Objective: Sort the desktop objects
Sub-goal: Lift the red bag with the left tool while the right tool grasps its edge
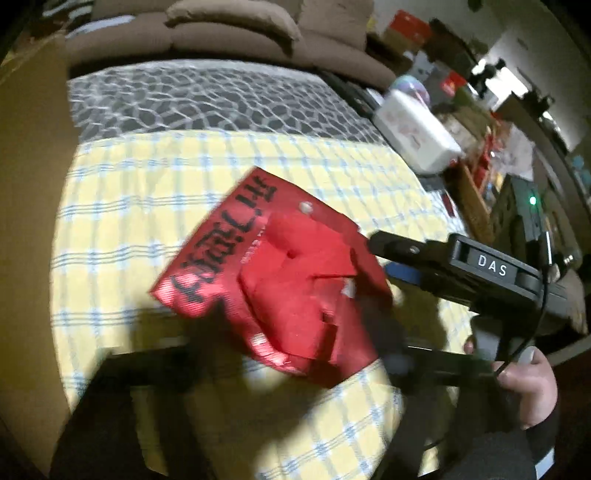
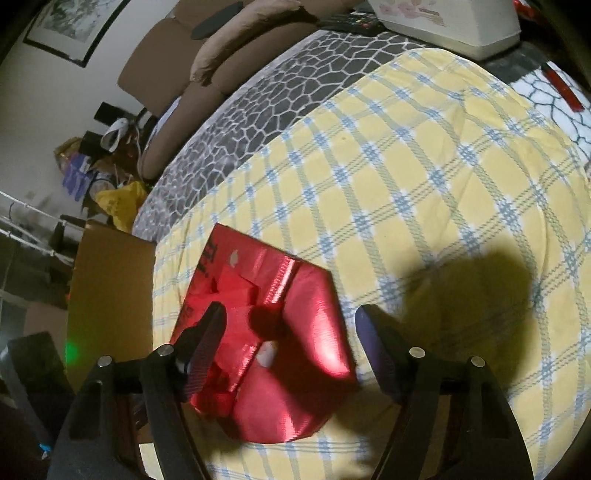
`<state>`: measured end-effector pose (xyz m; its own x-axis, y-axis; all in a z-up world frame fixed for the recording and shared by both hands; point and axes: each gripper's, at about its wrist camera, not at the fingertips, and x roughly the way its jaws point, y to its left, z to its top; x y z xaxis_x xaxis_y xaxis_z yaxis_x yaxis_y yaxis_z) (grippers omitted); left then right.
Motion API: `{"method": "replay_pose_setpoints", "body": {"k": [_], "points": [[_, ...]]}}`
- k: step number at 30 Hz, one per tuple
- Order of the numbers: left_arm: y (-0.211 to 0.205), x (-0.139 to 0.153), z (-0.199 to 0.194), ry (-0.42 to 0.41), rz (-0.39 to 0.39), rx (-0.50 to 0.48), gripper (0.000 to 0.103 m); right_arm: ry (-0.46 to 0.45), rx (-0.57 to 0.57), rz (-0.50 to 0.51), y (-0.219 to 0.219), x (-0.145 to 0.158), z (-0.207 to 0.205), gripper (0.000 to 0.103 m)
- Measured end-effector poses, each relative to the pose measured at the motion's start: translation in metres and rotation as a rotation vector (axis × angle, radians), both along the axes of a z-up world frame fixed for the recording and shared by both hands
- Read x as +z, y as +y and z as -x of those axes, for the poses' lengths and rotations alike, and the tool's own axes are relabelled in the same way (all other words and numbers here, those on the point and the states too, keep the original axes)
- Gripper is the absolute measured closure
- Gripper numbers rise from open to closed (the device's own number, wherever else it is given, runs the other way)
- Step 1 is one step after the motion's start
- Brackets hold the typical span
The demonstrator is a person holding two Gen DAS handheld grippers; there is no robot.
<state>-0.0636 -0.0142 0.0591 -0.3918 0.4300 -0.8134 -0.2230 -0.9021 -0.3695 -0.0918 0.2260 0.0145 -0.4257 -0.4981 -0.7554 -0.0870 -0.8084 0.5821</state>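
Note:
A shiny red folded paper packet with black brush writing lies on the yellow checked cloth. It also shows in the right wrist view. My right gripper is open, its fingers straddling the packet just above it; its body shows in the left wrist view, held by a hand, its fingertip at the packet's right edge. My left gripper's own fingers are dark and blurred at the bottom of the left wrist view; their gap is unclear.
A brown cardboard box stands at the table's left edge. A white case sits at the far right on the grey patterned cloth. A brown sofa lies behind, with cluttered shelves to the right.

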Motion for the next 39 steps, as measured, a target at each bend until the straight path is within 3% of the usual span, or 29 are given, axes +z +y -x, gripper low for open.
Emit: {"method": "replay_pose_setpoints", "body": {"k": [5,9,13,22,32,39], "points": [[-0.023,-0.021,-0.002,-0.068,-0.05,0.07,0.017,-0.018,0.01,-0.007,0.0,-0.007,-0.001,0.035],[-0.025,-0.041,-0.002,-0.118,-0.118,0.055,0.021,-0.022,0.046,0.019,-0.006,-0.008,-0.001,0.046],[-0.013,-0.041,-0.002,-0.103,-0.107,0.018,0.028,-0.027,0.07,0.108,-0.011,-0.009,-0.003,0.052],[-0.001,-0.037,-0.006,-0.09,-0.115,-0.021,0.03,0.043,0.091,0.181,-0.009,0.019,-0.008,0.052],[0.006,-0.025,-0.01,-0.052,-0.098,-0.058,0.029,0.133,0.12,0.193,-0.014,0.059,-0.019,0.052],[0.001,-0.002,-0.019,0.018,-0.089,-0.023,0.031,0.187,0.142,0.167,-0.024,0.087,-0.028,0.052]]}}
